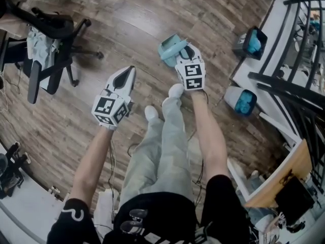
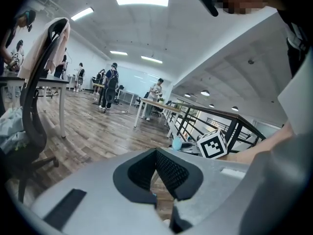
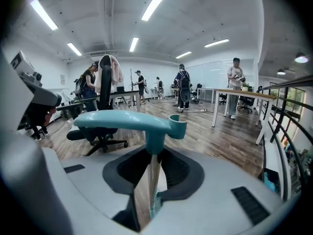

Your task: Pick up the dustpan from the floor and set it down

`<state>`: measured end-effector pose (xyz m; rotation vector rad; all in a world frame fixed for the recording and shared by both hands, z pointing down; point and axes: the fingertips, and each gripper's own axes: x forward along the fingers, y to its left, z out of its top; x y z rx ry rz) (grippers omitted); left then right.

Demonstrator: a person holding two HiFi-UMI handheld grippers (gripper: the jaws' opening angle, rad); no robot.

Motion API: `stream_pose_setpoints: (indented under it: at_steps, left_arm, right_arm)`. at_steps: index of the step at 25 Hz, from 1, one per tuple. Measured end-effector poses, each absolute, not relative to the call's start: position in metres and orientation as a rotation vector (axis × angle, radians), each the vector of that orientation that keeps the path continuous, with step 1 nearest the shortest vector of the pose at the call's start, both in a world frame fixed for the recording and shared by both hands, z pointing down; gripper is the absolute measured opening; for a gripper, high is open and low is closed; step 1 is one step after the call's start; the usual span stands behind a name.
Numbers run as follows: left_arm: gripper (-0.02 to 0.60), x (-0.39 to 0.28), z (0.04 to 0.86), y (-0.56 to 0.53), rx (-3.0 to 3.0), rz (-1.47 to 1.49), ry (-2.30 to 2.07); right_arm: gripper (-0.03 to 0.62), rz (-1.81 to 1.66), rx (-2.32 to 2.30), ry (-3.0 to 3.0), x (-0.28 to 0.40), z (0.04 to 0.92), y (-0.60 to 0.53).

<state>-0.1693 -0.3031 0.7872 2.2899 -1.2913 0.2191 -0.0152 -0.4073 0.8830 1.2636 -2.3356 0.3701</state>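
The teal dustpan (image 1: 170,49) hangs just above the wooden floor ahead of my feet. My right gripper (image 1: 187,54) is shut on it. In the right gripper view its teal handle (image 3: 127,120) runs crosswise above the jaws, and the pale stem below it is pinched between the pads of my right gripper (image 3: 152,180). My left gripper (image 1: 129,75) hovers to the left of the dustpan, apart from it. Its jaws are together and hold nothing. The left gripper view shows my left gripper (image 2: 155,168) with the dustpan (image 2: 177,143) small and far off.
A black office chair (image 1: 45,50) with cloth on it stands at the left. Two small bins (image 1: 252,42) (image 1: 242,100) sit by a white ledge and a black railing (image 1: 299,85) on the right. My feet in white socks (image 1: 152,113) are between the grippers. People and desks stand far off.
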Motion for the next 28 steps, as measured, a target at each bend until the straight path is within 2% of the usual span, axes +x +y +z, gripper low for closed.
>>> stream_pose_setpoints:
  at_steps: [9, 28]
  left_arm:
    - [-0.003, -0.160, 0.716, -0.306, 2.357, 0.189, -1.319]
    - [-0.003, -0.132, 0.476, -0.310, 2.541, 0.028, -1.396]
  right_arm:
    - [0.078, 0.311, 1.265, -2.411, -0.014, 0.793, -0.388]
    - [0.083, -0.042, 1.435, -2.581, 0.026, 0.456, -0.359]
